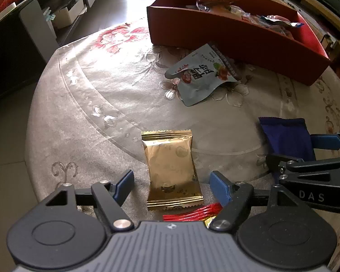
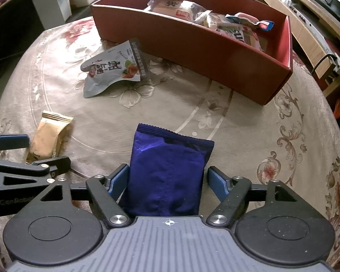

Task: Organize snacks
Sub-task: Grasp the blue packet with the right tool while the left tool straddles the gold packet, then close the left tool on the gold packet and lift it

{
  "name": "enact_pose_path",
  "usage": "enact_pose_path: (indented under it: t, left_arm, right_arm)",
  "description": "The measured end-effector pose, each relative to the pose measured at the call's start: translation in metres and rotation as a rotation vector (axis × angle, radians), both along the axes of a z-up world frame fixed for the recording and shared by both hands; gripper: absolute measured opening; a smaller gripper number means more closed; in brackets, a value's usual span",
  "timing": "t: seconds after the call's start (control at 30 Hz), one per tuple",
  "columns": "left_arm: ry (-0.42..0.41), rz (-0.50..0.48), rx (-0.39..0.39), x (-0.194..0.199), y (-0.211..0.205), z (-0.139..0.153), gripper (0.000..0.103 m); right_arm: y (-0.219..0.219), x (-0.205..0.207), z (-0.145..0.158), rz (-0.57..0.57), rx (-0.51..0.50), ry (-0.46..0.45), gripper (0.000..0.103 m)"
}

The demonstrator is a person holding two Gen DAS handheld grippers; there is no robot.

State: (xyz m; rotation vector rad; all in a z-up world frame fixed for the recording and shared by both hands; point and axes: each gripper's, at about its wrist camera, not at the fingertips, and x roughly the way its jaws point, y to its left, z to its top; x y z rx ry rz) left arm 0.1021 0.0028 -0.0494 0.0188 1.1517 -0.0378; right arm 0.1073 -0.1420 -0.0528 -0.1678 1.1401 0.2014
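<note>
Closest in, both grippers are down low over the table, each lined up on its own packet. The left gripper (image 1: 172, 184) is spread wide with the gold packet (image 1: 173, 170) lying flat between its fingers, and there's a clear gap on both sides, so it's got hold of nothing yet. A bit of red wrapper (image 1: 192, 213) pokes out just under its body. The right gripper (image 2: 168, 180) is open too, straddling the blue packet (image 2: 167, 176). The left finger looks right up against the packet's edge and the right one is a little way off, so I'd say no real grip there either.

How I'd do this bit: squeeze across the fat middle of each packet, not the crimped ends, since those foil seams look slippery. Centre the blue one first so both fingers land together and it doesn't skid sideways on the tablecloth (image 2: 249, 122). Close gently, they're soft and probably crushable.

Further out, a grey pouch (image 2: 112, 68) lies loose, its far edge just beside the near wall of the red box (image 2: 192, 52). The box already has a pile of snacks in it, so that's presumably where everything goes. Lift high enough to clear that wall.
</note>
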Motion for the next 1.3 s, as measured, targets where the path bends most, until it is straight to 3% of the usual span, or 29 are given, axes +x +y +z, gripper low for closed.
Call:
enact_pose_path:
  t: [0.07, 0.13, 0.17, 0.3, 1.3]
  left_arm:
    - [0.0, -0.003, -0.004, 0.0, -0.001, 0.001, 0.068]
    - [-0.005, -0.006, -0.002, -0.001, -0.002, 0.004, 0.05]
    - [-0.007, -0.008, -0.009, -0.002, -0.002, 0.006, 0.046]
    - [0.001, 0.003, -0.058, -0.001, 0.003, 0.009, 0.041]
    - [-0.142, 0.025, -0.186, 0.009, 0.004, 0.06, 0.038]
  right_arm:
    - [0.0, 0.0, 0.0, 0.002, -0.002, -0.002, 0.08]
    - [0.001, -0.001, 0.002, 0.009, 0.011, -0.001, 0.074]
    - [0.002, -0.002, 0.002, 0.017, 0.006, -0.004, 0.073]
    - [0.006, -0.006, 0.006, 0.044, -0.002, -0.014, 0.07]
    - [-0.017, -0.003, 0.06, -0.013, 0.083, -0.179, 0.07]
